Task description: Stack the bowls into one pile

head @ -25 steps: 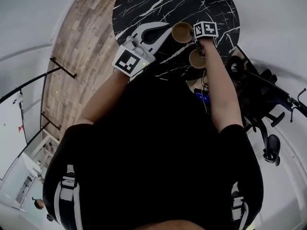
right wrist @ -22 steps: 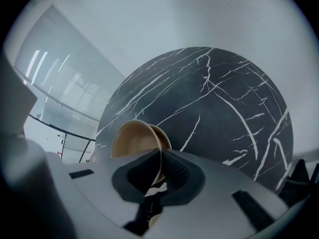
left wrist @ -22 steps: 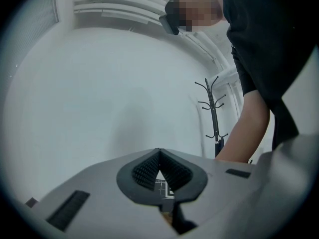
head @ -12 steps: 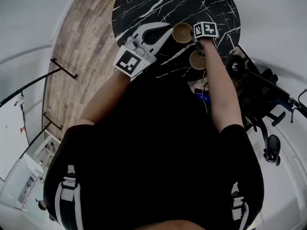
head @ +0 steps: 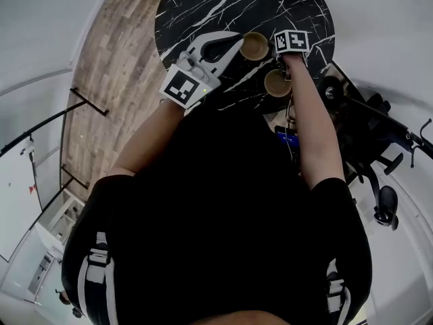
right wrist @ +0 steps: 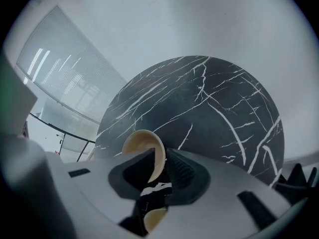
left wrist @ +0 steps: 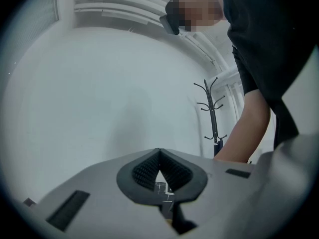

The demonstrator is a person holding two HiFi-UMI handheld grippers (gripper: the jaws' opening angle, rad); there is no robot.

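Round black marble bench carrying two tan bowls, both empty and standing apart: no pile yet. Left claw, tips together on nothing, hangs over the bench's near edge. Right claw, tilted steeply down, has just been opening. The rim of the far bowl stands between its jaws, clear of the right pad, so the grip appears released. Near bowl sits beside the right wrist. Next move, as judged: regrip one rim, lift, and lower that bowl squarely into the other.
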